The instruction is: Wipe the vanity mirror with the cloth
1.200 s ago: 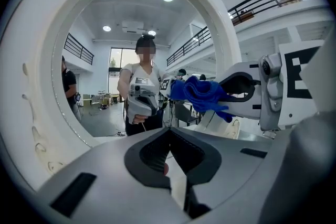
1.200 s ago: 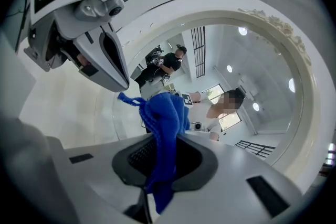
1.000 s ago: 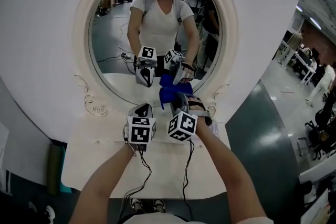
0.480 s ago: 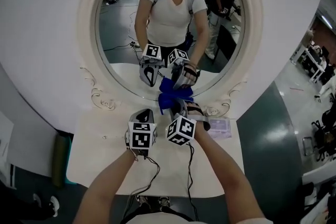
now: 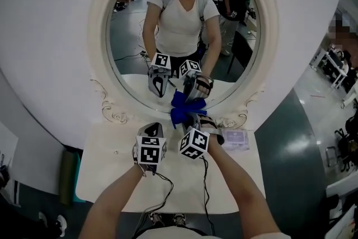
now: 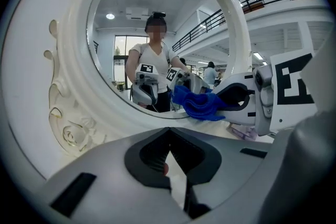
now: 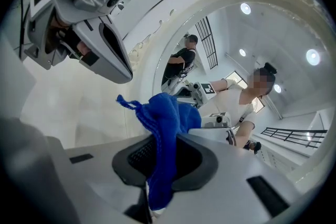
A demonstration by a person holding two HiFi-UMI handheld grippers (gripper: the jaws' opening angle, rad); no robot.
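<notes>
Pinching the blue cloth (image 7: 167, 119) between closed jaws, the right claw (image 7: 157, 168) holds it at the mirror's (image 5: 133, 47) lower edge; left claw (image 6: 170, 165) closed, empty. Risk: the bunched cloth slipping, so the claw scrapes glass

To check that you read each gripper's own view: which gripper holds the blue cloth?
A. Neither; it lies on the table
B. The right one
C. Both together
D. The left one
B: the right gripper view shows the blue cloth clamped between the jaws of the right gripper, while the left gripper is shut on nothing.
</notes>
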